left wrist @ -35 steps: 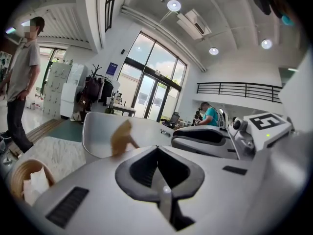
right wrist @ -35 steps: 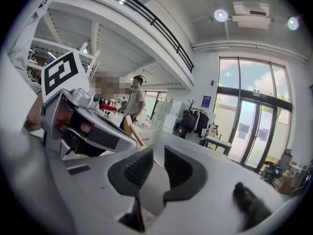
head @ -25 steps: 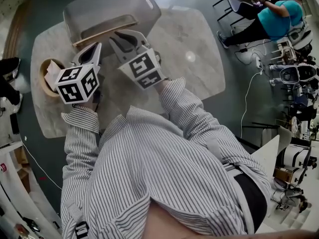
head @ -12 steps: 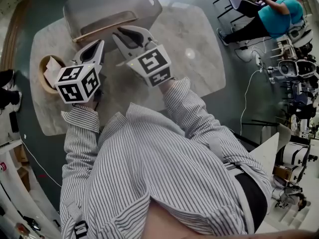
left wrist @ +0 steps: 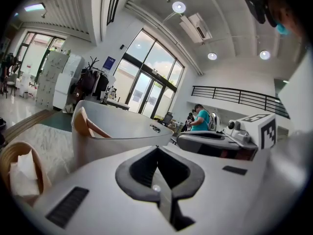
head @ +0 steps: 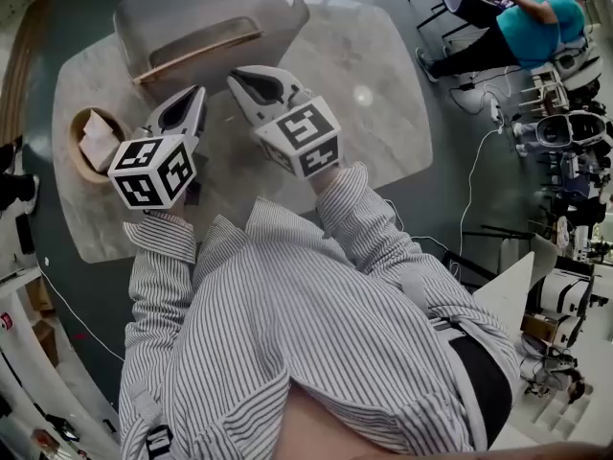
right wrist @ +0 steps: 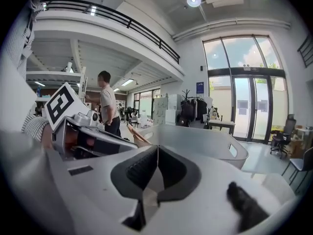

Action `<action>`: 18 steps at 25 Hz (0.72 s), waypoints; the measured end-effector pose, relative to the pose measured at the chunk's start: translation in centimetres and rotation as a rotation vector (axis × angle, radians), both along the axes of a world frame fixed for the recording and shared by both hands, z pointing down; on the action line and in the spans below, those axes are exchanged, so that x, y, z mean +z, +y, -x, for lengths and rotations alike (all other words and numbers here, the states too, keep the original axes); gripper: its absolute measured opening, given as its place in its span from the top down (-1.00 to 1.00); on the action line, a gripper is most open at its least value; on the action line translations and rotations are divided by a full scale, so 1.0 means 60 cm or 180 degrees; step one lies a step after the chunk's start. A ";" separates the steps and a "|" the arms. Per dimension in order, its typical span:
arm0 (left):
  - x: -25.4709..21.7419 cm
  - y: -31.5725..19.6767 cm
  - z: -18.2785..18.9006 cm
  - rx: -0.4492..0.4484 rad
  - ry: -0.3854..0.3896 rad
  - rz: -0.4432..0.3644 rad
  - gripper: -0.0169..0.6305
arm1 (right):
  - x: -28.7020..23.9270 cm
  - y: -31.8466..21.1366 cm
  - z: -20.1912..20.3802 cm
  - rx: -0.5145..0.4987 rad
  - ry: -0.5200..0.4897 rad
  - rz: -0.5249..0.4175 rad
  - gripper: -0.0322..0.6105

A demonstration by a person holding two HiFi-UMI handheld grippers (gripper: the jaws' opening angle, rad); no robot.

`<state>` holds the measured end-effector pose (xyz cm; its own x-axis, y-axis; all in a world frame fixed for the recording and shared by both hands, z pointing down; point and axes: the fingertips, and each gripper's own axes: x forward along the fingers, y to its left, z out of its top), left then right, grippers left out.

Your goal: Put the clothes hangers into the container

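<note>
The wooden hanger [head: 196,51] already lies in the container [head: 215,8]. It is a long, light-brown bar just inside the rim nearest to you. The container is a grey plastic tub with smooth walls, rounded corners and a cut-out handle, and it stands at the far edge of the tabletop [head: 374,70], a pale surface with a marble pattern and rounded corners. Your left gripper [head: 198,92] is held in front of the tub with its jaws pressed together and nothing between them. Your right gripper [head: 236,77] is beside it and nearer to the tub; its jaws are closing and now meet, also on nothing. At your left a round brown basket [head: 79,123] holds crumpled white paper [head: 101,142]. The left gripper view shows the curved end of the hanger rising above the tub wall, which the head view does not show. The right gripper view shows the handle opening from the side.
</note>
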<state>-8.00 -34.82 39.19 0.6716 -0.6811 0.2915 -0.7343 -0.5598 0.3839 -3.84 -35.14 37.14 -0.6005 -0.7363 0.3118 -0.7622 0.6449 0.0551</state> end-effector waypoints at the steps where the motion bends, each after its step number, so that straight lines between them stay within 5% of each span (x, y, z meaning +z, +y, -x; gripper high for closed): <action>1: 0.000 0.002 -0.003 -0.0004 -0.0004 0.0008 0.91 | -0.002 0.003 -0.004 -0.0010 -0.0023 -0.0016 0.84; 9: -0.006 0.022 -0.032 -0.0106 0.0008 0.0015 0.91 | 0.010 0.032 -0.032 -0.0114 0.0139 0.0049 0.85; 18: -0.011 0.051 -0.064 -0.0253 0.0017 0.0066 0.91 | -0.008 0.058 -0.059 -0.0265 -0.0079 0.0100 0.86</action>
<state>-4.19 -31.78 38.52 0.6172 -0.7263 0.3027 -0.7741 -0.4916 0.3989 -0.29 -31.69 36.67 -0.6671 -0.6736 0.3182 -0.7067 0.7073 0.0155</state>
